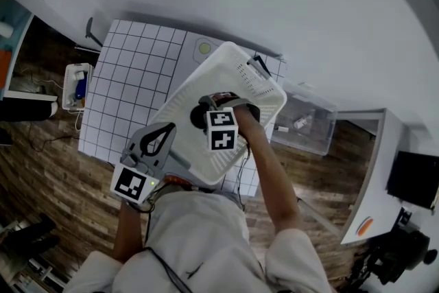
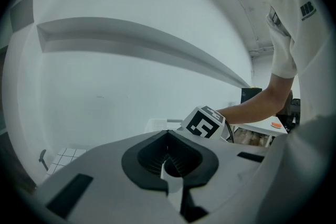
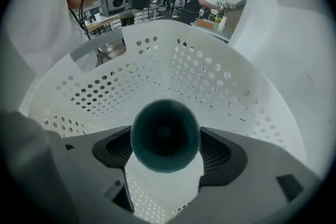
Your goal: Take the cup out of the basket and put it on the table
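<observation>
Down in the head view, my right gripper (image 1: 222, 105) reaches into the basket (image 1: 264, 89), which stands on the table (image 1: 130, 79). Along the left gripper view, my left gripper (image 2: 169, 138) is closed, seemingly empty. Between my right jaws the cup (image 3: 165, 135) is clamped, low inside the basket; lifting out and setting down remain.

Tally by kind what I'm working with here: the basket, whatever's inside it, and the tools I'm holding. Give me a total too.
basket: 1
cup: 1
tools: 2, left tool and right tool
Total: 4
</observation>
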Motion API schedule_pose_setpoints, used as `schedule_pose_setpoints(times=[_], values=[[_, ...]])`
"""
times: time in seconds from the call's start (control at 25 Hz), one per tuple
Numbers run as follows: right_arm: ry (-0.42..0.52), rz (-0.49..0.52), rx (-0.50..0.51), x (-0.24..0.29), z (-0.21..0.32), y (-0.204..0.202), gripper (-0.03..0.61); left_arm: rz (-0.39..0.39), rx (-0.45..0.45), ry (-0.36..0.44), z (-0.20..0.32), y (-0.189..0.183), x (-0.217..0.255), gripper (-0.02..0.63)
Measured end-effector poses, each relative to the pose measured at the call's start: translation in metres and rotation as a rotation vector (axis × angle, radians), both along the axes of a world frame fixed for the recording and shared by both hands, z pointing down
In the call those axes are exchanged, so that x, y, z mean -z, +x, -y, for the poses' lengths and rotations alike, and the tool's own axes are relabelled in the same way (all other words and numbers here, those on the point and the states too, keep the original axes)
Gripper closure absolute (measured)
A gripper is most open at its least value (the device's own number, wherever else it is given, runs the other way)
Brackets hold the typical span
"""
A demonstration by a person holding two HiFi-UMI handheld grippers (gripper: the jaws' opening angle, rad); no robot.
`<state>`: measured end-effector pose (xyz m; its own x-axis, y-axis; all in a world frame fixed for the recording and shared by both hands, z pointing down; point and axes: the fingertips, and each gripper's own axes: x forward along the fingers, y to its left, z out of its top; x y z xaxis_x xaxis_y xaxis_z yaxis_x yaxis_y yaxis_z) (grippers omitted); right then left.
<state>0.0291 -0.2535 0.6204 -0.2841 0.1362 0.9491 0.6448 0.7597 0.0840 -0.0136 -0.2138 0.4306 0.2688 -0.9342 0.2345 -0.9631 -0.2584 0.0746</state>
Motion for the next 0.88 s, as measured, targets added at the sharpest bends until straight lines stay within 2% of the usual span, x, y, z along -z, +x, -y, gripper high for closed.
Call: schedule_pose_setpoints(times=[0.88], values=[[-0.014,0.054,-0.035,0.097,-0.009,0.000,0.198,0.010,0.032,0.024,-0.029,-0.010,0.007,0.607]])
